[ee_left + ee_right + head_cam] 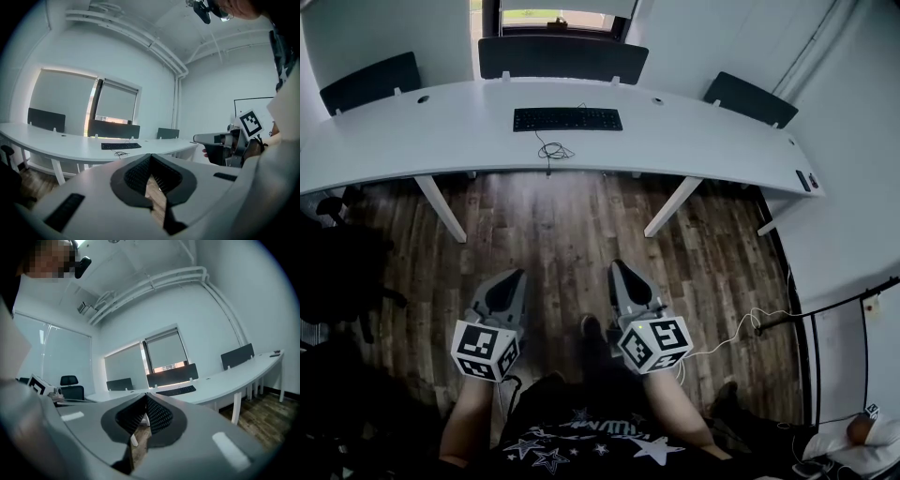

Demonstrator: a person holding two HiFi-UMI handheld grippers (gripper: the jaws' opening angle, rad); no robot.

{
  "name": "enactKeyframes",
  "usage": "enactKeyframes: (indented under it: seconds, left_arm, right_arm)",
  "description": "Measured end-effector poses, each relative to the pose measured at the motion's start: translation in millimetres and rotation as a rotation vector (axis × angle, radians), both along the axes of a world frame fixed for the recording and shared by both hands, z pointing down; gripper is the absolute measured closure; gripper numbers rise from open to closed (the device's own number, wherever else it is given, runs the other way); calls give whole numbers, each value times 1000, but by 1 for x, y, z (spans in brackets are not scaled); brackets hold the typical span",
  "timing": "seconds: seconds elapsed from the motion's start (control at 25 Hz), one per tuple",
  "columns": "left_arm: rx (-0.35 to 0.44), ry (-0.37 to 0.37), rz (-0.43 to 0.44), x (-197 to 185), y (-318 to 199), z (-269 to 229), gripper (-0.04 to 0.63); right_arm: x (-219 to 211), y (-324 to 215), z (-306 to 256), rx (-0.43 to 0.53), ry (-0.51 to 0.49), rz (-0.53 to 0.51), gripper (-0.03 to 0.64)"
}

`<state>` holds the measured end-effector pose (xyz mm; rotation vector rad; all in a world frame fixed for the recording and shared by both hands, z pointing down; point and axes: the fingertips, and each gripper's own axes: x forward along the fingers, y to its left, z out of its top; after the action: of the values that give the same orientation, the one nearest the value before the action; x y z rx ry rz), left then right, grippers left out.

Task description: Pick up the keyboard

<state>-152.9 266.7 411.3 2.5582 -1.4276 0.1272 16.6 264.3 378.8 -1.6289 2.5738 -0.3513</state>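
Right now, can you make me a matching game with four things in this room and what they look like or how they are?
Things:
1. keyboard
2. desk
3. floor
4. left gripper

Descriptions:
A. brown wooden planks
B. shut and empty
C. black, lying on the desk
D. white and curved

Pairs: 1-C, 2-D, 3-A, 4-B

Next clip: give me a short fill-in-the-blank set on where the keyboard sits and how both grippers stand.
The black keyboard lies on the white ____.
The jaws of the left gripper and the right gripper are both ____, with nothing between them.
Both grippers are held over the wooden ____, well short of the keyboard.
Missing words: desk; shut; floor.
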Motion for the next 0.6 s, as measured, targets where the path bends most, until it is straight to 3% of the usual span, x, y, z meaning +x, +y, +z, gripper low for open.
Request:
enactKeyframes:
  seconds: [0.2, 0.6]
  left_arm:
    - [1, -16, -19, 0, -16, 5, 586]
    - [-5, -37, -75, 4, -89, 3, 586]
  right_arm:
    - [8, -16, 10, 9, -56, -15, 614]
    - [24, -110, 28, -49, -44, -49, 614]
